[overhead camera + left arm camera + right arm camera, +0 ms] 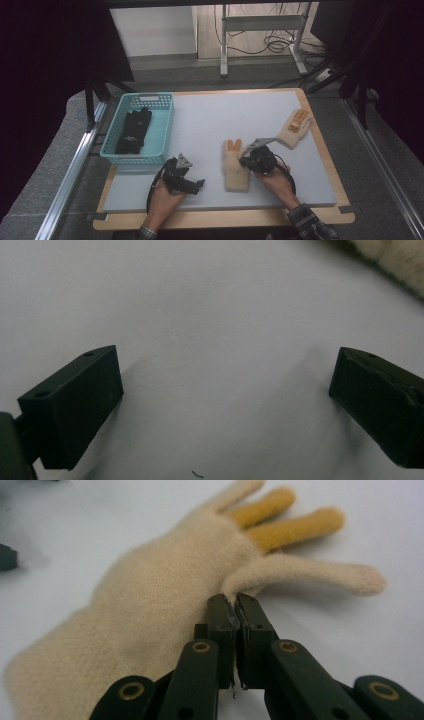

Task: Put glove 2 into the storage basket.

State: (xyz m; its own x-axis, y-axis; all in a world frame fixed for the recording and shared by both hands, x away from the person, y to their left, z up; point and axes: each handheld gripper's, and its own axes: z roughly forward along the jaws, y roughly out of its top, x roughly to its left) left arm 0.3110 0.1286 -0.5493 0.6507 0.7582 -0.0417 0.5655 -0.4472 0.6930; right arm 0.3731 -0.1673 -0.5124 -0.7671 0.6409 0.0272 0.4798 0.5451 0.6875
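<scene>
A cream knit glove with two yellow fingers lies flat on the white mat, fingers pointing away from me. My right gripper rests at its right edge. In the right gripper view the gripper is shut, its tips pinching the glove where the thumb meets the palm. A matching glove lies farther back at the right. My left gripper sits low over the mat, left of the near glove; its jaws stand wide apart with nothing between them. A corner of the glove shows beyond it.
A teal basket at the back left holds black gloves. The white mat covers a wooden board whose edge runs along the front and right. Table legs and cables stand beyond the far edge.
</scene>
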